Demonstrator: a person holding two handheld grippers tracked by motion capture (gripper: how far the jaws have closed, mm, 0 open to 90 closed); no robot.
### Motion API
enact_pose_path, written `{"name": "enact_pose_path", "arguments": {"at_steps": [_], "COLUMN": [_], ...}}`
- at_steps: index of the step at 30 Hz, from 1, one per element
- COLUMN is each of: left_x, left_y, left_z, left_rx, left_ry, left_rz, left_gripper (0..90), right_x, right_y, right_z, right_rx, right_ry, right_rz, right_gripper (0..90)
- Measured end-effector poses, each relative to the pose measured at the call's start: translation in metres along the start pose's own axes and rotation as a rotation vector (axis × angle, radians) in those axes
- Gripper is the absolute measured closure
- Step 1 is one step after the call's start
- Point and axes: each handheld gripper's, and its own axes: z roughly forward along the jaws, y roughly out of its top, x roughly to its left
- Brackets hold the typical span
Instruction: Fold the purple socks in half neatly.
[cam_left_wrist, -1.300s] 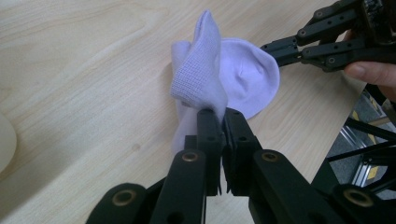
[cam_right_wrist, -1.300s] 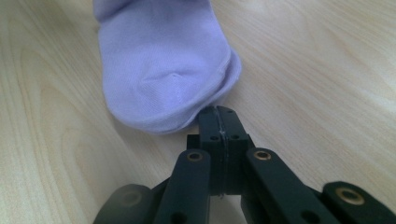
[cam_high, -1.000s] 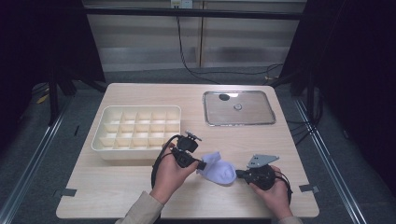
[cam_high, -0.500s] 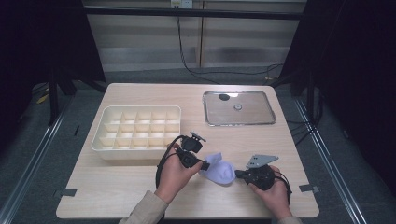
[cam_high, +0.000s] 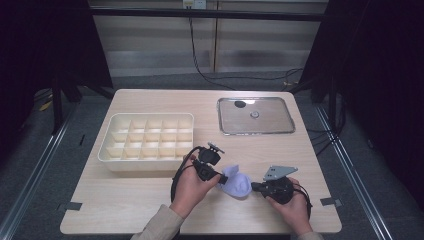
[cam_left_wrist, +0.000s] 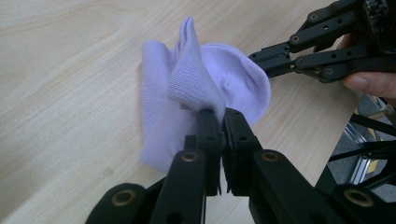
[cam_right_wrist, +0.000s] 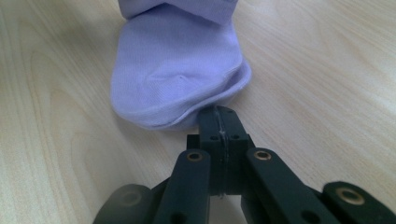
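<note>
Small lilac knit sock (cam_high: 236, 183) lies on the pale wooden desk (cam_high: 150, 200) near its front edge, its far end cut off in the right gripper view. Left claw (cam_left_wrist: 220, 116) pinches a raised fold; right claw (cam_right_wrist: 219, 114) clamps the toe edge. Dark room behind.

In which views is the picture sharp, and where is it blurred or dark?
High view: the table is evenly lit, its surroundings dark, and the metal tray reflects a soft glare. Left gripper view: the lilac sock is sharp, the near black linkage at the bottom slightly soft. Right gripper view: the sock's near edge is sharp, while the wood grain blurs toward the bottom corners.
</note>
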Motion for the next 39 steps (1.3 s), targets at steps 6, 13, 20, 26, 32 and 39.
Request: {"name": "enact_pose_path", "arguments": {"at_steps": [6, 13, 20, 26, 32, 39], "left_x": [-0.001, -0.001, -0.002, -0.003, -0.005, -0.008], "left_y": [0.001, 0.001, 0.001, 0.001, 0.001, 0.001], "left_z": [0.002, 0.005, 0.009, 0.011, 0.013, 0.019], "left_rx": [0.01, 0.006, 0.003, 0.01, 0.009, 0.012], "left_ry": [0.001, -0.005, -0.013, -0.016, -0.017, -0.029], "left_rz": [0.007, 0.004, -0.001, 0.001, 0.002, 0.009], "left_gripper": [86.4, 86.4, 86.4, 86.3, 86.2, 86.0], "right_x": [0.0, 0.001, 0.002, 0.003, 0.003, 0.004], "right_y": [0.0, 0.001, 0.001, 0.002, 0.002, 0.002], "right_z": [0.0, 0.0, 0.001, 0.001, 0.002, 0.002], "right_rx": [0.004, 0.007, 0.001, 0.002, 0.003, 0.002], "right_ry": [0.003, 0.003, 0.003, 0.007, 0.008, 0.007], "right_rz": [-0.003, 0.002, -0.009, -0.007, -0.009, -0.011], "right_gripper": [90.0, 90.0, 90.0, 90.0, 90.0, 90.0]}}
